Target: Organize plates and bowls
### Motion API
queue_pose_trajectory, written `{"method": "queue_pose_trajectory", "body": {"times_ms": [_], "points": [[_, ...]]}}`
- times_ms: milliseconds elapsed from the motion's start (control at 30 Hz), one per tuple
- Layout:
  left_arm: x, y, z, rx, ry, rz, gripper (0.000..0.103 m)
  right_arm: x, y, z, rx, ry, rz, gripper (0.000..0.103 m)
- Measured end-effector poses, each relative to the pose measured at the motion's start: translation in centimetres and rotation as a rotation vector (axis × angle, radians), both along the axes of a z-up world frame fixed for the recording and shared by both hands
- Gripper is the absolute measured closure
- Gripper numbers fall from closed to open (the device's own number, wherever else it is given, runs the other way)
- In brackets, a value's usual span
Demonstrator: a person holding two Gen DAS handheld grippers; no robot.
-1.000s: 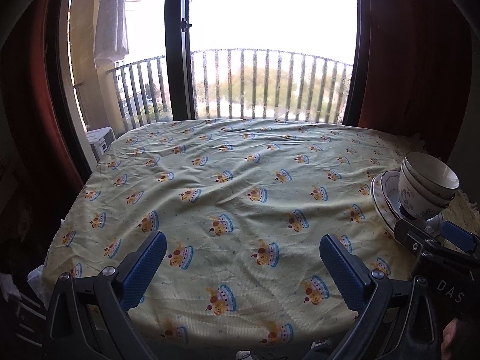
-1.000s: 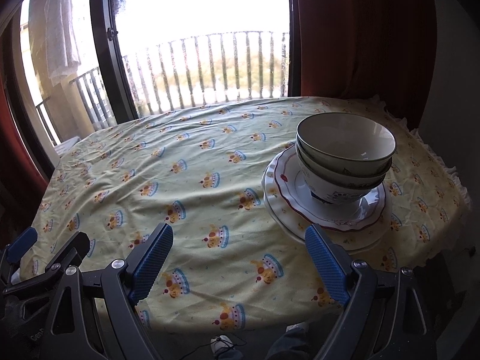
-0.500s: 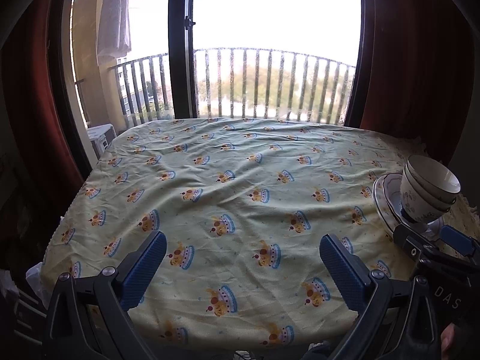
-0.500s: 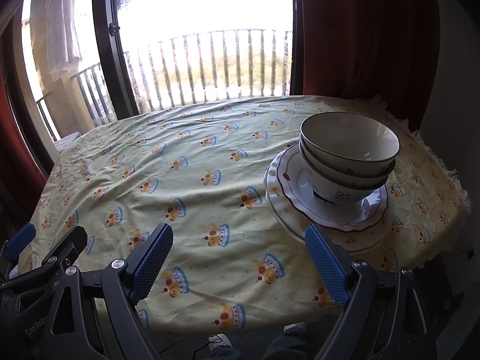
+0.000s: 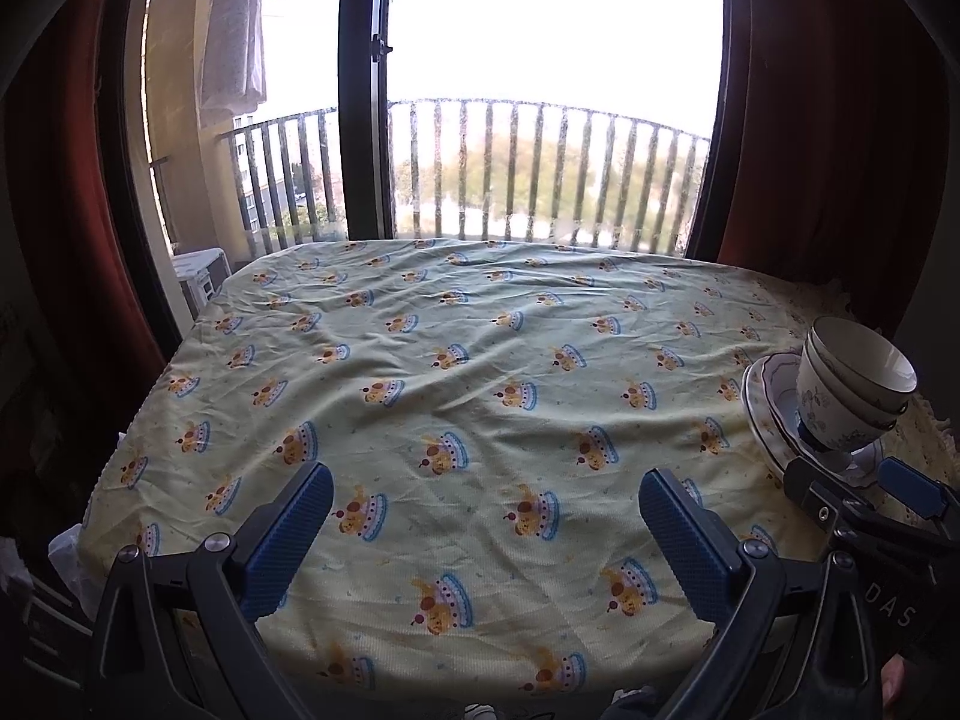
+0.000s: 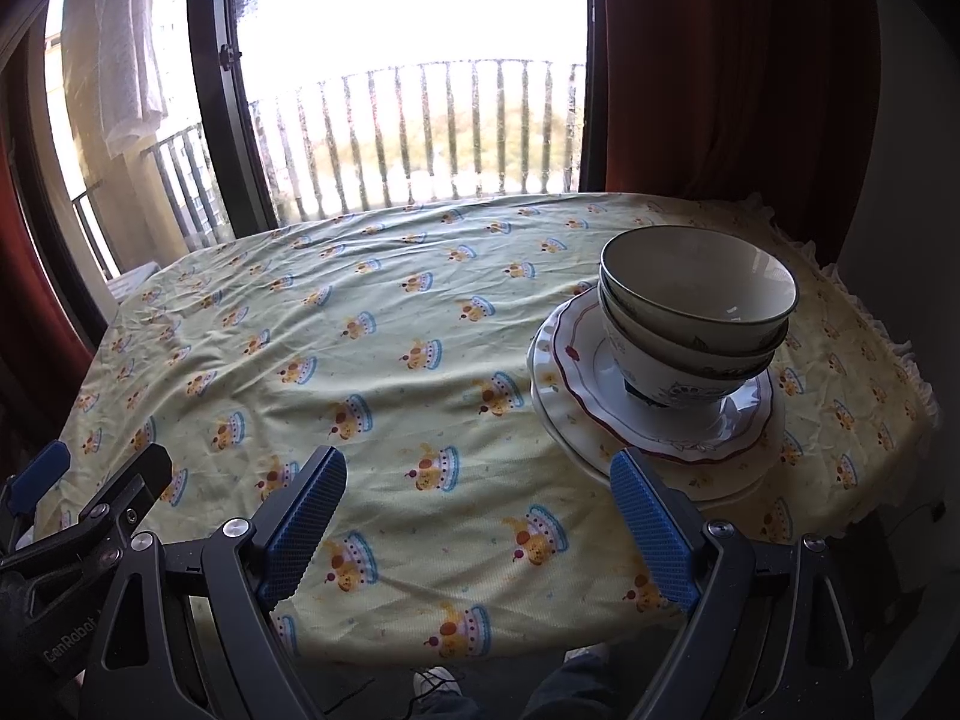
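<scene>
Left wrist: left claw (image 5: 483, 531) wide and empty over bare table (image 5: 456, 324), bowls (image 5: 852, 384) far right; right wrist: right claw (image 6: 477, 525) wide, empty, near plates (image 6: 600, 420) carrying nested bowls; suggest lifting top bowl level by its rim.

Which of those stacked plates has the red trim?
The top plate, right under the nested bowls: a scalloped red line rims it. The plate beneath shows a plain white edge.

Yellow patterned tablecloth (image 5: 480, 360), balcony railing (image 5: 540, 168), red curtain (image 6: 720, 90)
</scene>
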State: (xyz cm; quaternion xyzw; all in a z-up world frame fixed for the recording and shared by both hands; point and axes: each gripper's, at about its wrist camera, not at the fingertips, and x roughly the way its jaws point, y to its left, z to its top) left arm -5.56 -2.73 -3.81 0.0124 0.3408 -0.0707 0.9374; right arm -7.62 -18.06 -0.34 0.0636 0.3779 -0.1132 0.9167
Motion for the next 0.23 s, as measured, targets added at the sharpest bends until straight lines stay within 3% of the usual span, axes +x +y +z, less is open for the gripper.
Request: {"method": "queue_pose_trajectory", "body": {"times_ms": [233], "points": [[0.20, -0.58, 0.06, -0.015, 0.002, -0.017, 0.000, -0.07, -0.17, 0.00, -0.005, 0.001, -0.010, 0.011]]}}
